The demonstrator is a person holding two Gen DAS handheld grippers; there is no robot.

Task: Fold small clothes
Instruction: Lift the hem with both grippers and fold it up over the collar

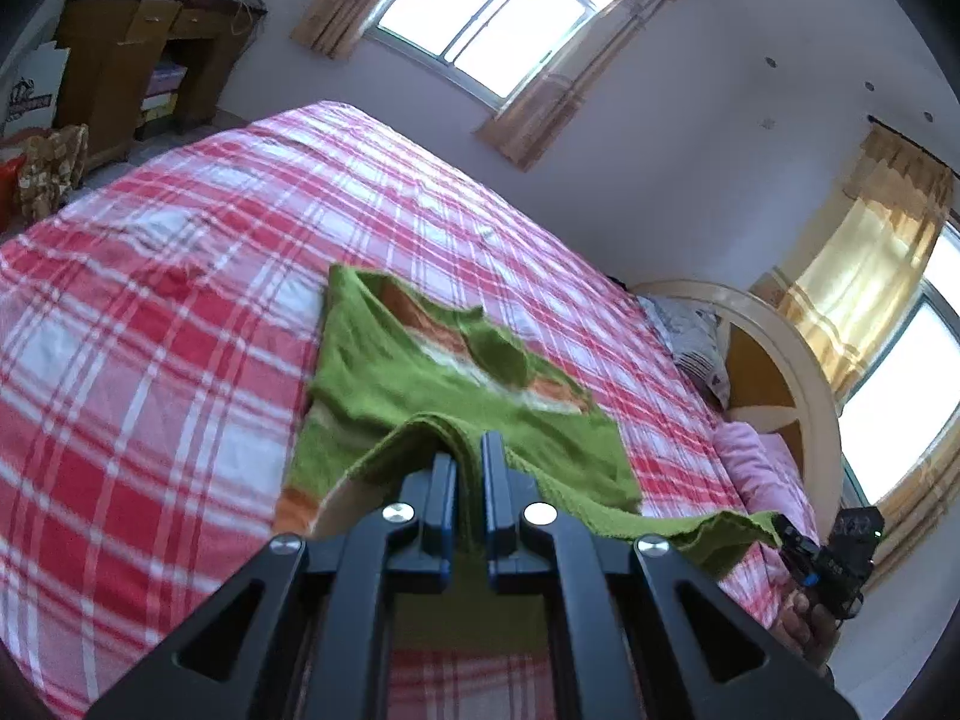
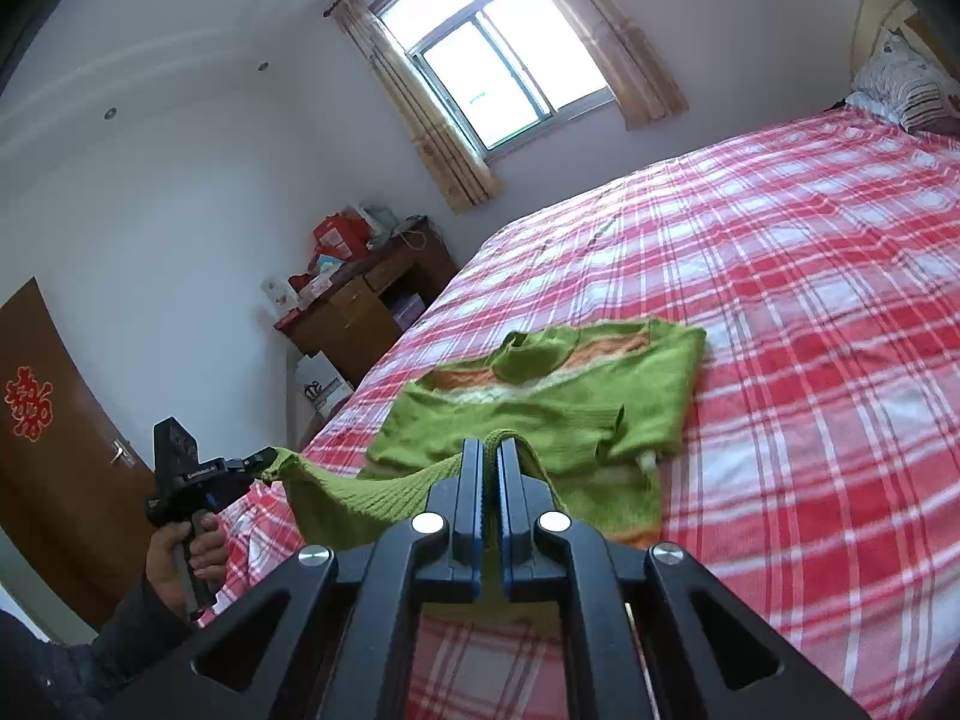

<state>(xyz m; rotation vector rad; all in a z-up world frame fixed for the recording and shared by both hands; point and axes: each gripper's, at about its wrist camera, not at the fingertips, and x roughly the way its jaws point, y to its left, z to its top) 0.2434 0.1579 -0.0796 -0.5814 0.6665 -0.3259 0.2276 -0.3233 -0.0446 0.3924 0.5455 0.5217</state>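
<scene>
A small green sweater with orange and white stripes lies on the red plaid bed, its near hem lifted off the sheet. My left gripper is shut on one corner of that hem. My right gripper is shut on the other corner, and the sweater stretches away from it over the bed. The hem hangs taut between the two grippers. The right gripper also shows in the left wrist view, and the left gripper in the right wrist view.
A wooden desk piled with boxes stands beyond the bed's foot. Pillows and a round headboard are at the head. A brown door is at the left. Windows with curtains line the walls.
</scene>
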